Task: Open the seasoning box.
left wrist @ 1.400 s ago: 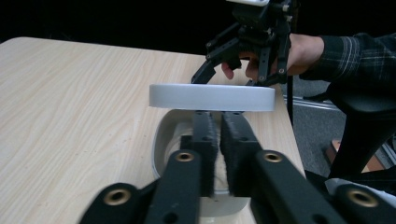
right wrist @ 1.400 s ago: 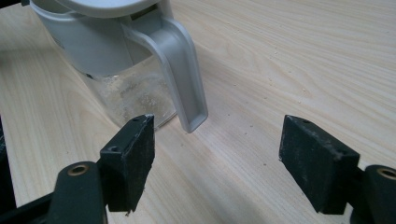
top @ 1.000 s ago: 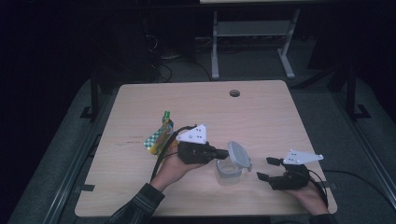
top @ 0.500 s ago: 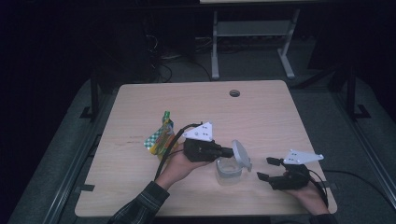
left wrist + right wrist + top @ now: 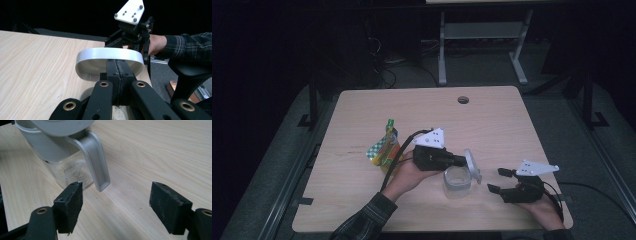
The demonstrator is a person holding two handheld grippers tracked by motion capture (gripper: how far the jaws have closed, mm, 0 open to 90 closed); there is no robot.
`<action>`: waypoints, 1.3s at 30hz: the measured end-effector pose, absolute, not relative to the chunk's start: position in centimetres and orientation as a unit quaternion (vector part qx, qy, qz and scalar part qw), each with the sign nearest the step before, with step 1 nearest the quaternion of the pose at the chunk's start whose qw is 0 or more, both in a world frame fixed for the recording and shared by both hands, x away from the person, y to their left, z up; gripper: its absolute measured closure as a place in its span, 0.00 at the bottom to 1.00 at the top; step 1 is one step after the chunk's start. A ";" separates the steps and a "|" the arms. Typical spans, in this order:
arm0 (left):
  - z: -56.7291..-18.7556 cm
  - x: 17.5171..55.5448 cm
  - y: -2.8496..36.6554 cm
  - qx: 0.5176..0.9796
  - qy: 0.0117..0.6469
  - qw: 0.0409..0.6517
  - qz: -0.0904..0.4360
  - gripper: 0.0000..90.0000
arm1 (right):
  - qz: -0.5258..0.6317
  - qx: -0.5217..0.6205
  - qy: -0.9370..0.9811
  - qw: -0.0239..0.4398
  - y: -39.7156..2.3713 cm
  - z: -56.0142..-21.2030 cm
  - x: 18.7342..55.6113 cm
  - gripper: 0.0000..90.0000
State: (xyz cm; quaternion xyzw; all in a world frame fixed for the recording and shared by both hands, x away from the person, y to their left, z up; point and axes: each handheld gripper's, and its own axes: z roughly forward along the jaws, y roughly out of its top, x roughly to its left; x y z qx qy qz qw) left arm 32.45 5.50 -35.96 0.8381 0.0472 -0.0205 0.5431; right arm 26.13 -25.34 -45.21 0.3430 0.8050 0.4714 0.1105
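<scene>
A small clear jug (image 5: 457, 181) with a grey handle (image 5: 95, 157) stands near the table's front edge. Its grey-white lid (image 5: 472, 165) is tipped up almost on edge above the jug's rim. My left gripper (image 5: 463, 161) comes in from the left and is shut on the lid's rim (image 5: 107, 56), with the jaws (image 5: 117, 65) pressed together. My right gripper (image 5: 498, 181) rests to the right of the jug, open and holding nothing. In the right gripper view its jaws (image 5: 116, 202) stand wide, a short way from the handle and the jug's clear body (image 5: 67, 167).
A green and yellow snack packet (image 5: 384, 147) lies left of my left hand, with the gripper's cable running past it. The wooden table (image 5: 492, 125) has a cable hole (image 5: 463, 99) at the back. A metal frame (image 5: 482, 35) stands on the floor beyond.
The lid has tipped from lying nearly flat over the jug to standing almost on edge in my left gripper. The right gripper has not moved.
</scene>
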 end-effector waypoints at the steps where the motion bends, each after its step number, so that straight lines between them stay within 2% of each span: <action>1: -35.9 32.5 5.4 0.838 0.046 0.543 -0.021 1.00 | 0.472 0.342 0.805 0.110 -25.3 -45.2 26.1 0.30; 14: -35.4 32.9 4.2 0.837 0.039 0.545 -0.025 1.00 | 0.474 0.341 0.805 0.108 -25.3 -45.4 26.2 0.29; 23: -35.1 32.7 6.1 0.842 0.054 0.537 -0.016 0.99 | 0.475 0.342 0.804 0.105 -25.4 -45.5 26.2 0.29; 39: -36.7 31.4 11.3 0.845 0.139 0.516 0.011 0.81 | 0.474 0.338 0.806 0.101 -25.1 -45.9 26.2 0.28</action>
